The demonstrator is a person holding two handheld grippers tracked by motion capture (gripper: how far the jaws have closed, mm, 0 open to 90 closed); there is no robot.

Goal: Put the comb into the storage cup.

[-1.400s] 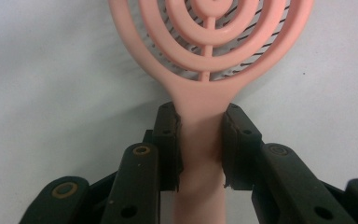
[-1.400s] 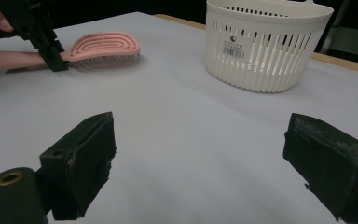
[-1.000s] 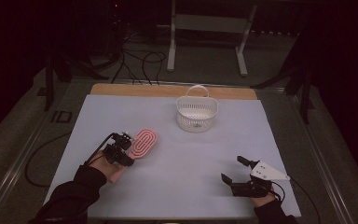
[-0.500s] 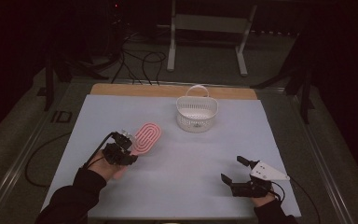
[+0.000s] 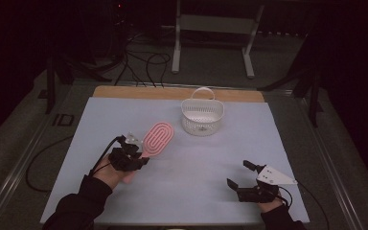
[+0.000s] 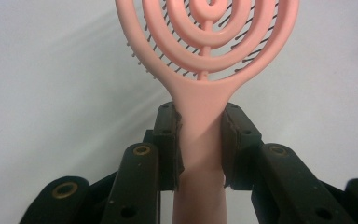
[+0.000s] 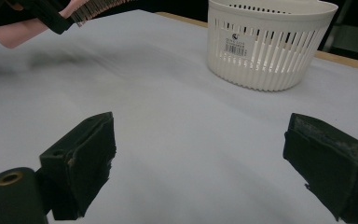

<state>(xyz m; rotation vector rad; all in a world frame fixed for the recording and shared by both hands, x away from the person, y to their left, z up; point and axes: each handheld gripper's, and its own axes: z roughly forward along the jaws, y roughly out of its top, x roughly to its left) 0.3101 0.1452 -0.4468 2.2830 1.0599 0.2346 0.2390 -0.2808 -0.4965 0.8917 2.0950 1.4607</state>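
Observation:
A pink hairbrush (image 5: 157,138) with a ringed oval head is lifted off the pale table cover, its head pointing toward the white slotted basket (image 5: 201,115). My left gripper (image 5: 135,154) is shut on its handle; in the left gripper view both pads squeeze the pink handle (image 6: 200,135) just below the head. My right gripper (image 5: 240,174) rests at the near right of the table, jaws wide apart with nothing between them. The right gripper view has its two black pads (image 7: 81,158) spread over bare cloth, the basket (image 7: 270,42) ahead and the brush (image 7: 32,25) at top left.
The basket has a hoop handle and stands at the far middle of the cover (image 5: 100,124). A wooden strip (image 5: 124,92) runs along the far table edge. Cables and a metal stand (image 5: 211,28) lie on the floor beyond.
My left gripper has carried the brush up and a little toward the basket. The right gripper has stayed where it was.

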